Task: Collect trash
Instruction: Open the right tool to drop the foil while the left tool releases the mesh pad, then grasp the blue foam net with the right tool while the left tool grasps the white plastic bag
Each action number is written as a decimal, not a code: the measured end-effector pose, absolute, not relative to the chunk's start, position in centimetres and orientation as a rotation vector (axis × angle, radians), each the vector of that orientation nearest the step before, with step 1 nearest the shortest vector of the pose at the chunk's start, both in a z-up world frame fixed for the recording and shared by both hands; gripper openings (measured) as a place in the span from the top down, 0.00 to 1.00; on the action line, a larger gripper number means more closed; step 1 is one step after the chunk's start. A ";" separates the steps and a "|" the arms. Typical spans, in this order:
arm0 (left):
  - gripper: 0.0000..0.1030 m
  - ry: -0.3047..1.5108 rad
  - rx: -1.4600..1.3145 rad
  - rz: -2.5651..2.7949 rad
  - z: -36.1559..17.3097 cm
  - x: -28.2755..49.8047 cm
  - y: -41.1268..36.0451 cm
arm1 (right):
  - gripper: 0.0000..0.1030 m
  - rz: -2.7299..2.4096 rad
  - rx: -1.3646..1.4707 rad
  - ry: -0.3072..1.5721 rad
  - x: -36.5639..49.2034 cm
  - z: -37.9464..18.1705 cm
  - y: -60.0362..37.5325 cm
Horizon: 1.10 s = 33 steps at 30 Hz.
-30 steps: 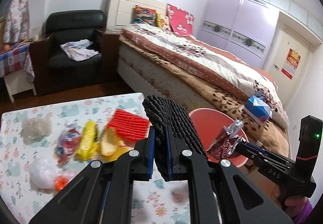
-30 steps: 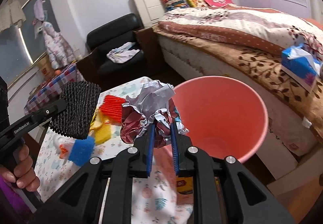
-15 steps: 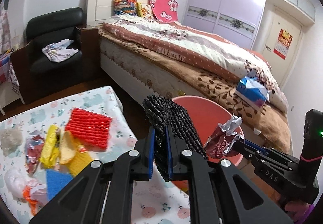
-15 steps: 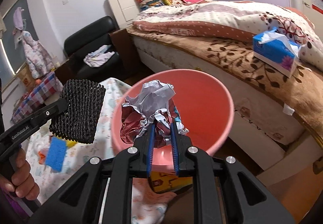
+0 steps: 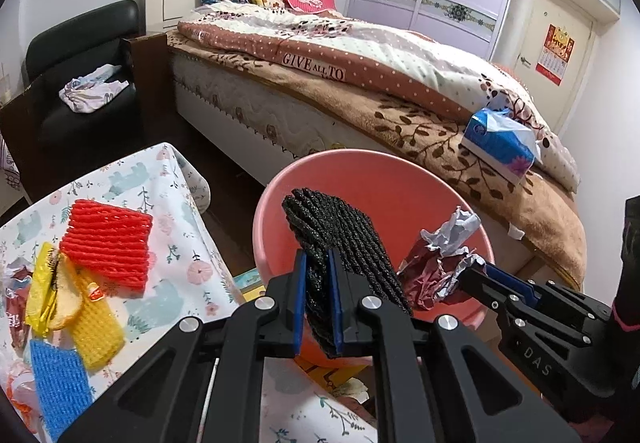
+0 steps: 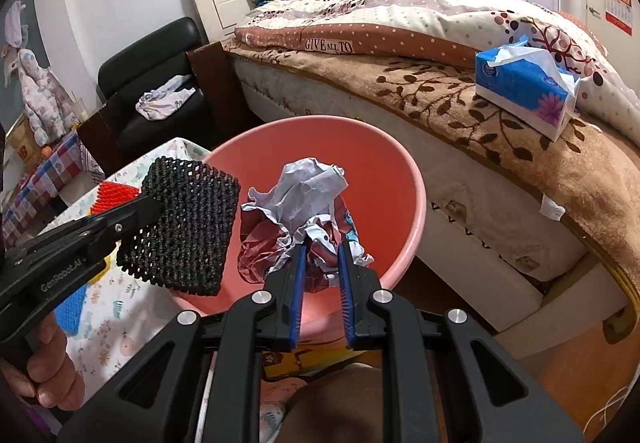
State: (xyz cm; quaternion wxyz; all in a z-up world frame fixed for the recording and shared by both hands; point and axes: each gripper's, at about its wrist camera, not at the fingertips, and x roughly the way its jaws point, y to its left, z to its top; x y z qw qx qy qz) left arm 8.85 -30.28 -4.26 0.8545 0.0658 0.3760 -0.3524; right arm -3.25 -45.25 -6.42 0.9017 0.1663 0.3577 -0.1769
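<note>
Your biggest landmark is the bed (image 6: pixel 460 91), running along the far and right side of the bin (image 6: pixel 404 179), with the table (image 5: pixel 172 203) on the bin's left; the bin sits in the gap between them, mouth up and wide. Both your loads hang over that mouth now. Your left gripper (image 5: pixel 318 267) is clamped tight on the black net (image 5: pixel 344 239), blue pads pressed into its lower end, the rest standing up over the near-left part of the bin. Your right gripper (image 6: pixel 322 247) has its jaws a little apart around the crumpled wrapper (image 6: pixel 304 203), and it looks to be letting go or about to; I cannot tell whether the pads still pinch it. To do the drop well, I would open each claw fully while it is over the middle of the bin, not the rim, since the net overlaps the near-left rim in the right view and could catch there and tip onto the table. Let the wrapper fall first, as it is nearest the centre, then shift the net a touch inward before you release. Keep the two grippers from touching; they are near each other, net just beside wrapper. For room, the bed edge is close on the far side, so pull back toward yourself and left, over the table, where the red net (image 5: pixel 106 243), yellow net (image 5: pixel 98 331) and blue net (image 5: pixel 60 383) remain to be picked.
</note>
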 end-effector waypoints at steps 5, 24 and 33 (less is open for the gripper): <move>0.87 0.805 0.140 -0.724 -4.9 9.4 -30.9 | 0.84 -0.375 0.348 0.749 -3.1 -6.7 -45.6; 0.58 0.754 0.086 -0.703 -2.7 8.8 -28.5 | 0.65 -0.353 0.389 0.738 -3.5 -5.8 -45.0; 0.58 0.704 0.045 -0.618 -1.1 7.8 -23.3 | 0.63 -0.241 0.379 0.661 -3.1 -3.7 -40.8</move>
